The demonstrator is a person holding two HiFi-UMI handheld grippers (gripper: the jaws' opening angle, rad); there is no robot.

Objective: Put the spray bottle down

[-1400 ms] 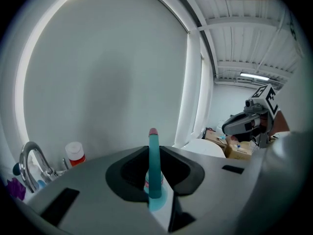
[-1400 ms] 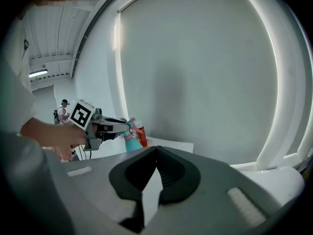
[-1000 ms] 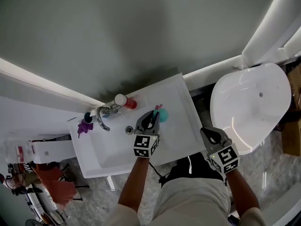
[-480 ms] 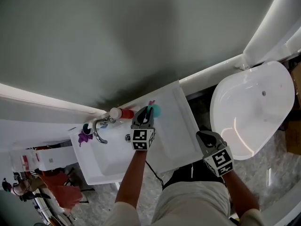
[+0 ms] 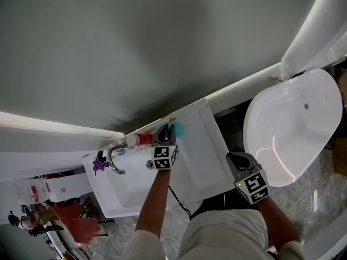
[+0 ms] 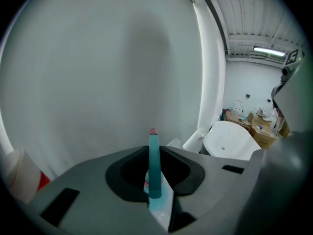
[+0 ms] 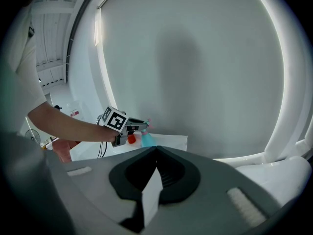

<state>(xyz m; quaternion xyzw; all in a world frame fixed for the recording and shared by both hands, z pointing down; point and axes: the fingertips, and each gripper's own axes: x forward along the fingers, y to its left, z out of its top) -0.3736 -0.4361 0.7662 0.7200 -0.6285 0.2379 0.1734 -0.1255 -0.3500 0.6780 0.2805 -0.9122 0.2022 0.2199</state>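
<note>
Presently, item one: left gripper (image 5: 166, 135), carried since the earlier head views from above the bowl of the washbasin (image 5: 130, 191) to its back ledge against the wall (image 5: 162, 47); jaws clenched on the spray bottle (image 5: 177, 128), as they were a second ago; the bottle now stands nearer the red-and-white bottle (image 5: 139, 140) than it did then. Item two: right gripper (image 5: 242, 160), shifted only a little, off the basin's front right corner; jaws closed together with nothing between them. Obscured: spray bottle's lower body covered by the jaws in the head view; left gripper view gives only its teal neck and pink-tipped nozzle rising between the pads; whether its base touches the ledge cannot be told; red-and-white bottle cut off at the lower left of that view; toilet (image 5: 293, 123) partly cropped at the head view's right edge. Materials and shapes: spray bottle, teal plastic, slim upright neck; washbasin, glossy white, rectangular with a rounded bowl; tap (image 5: 115, 160), curved polished metal; grippers, matte grey moulded shells, each bearing a cube of black-and-white square markers; wall, smooth pale grey; toilet, glossy white, oval.
</note>
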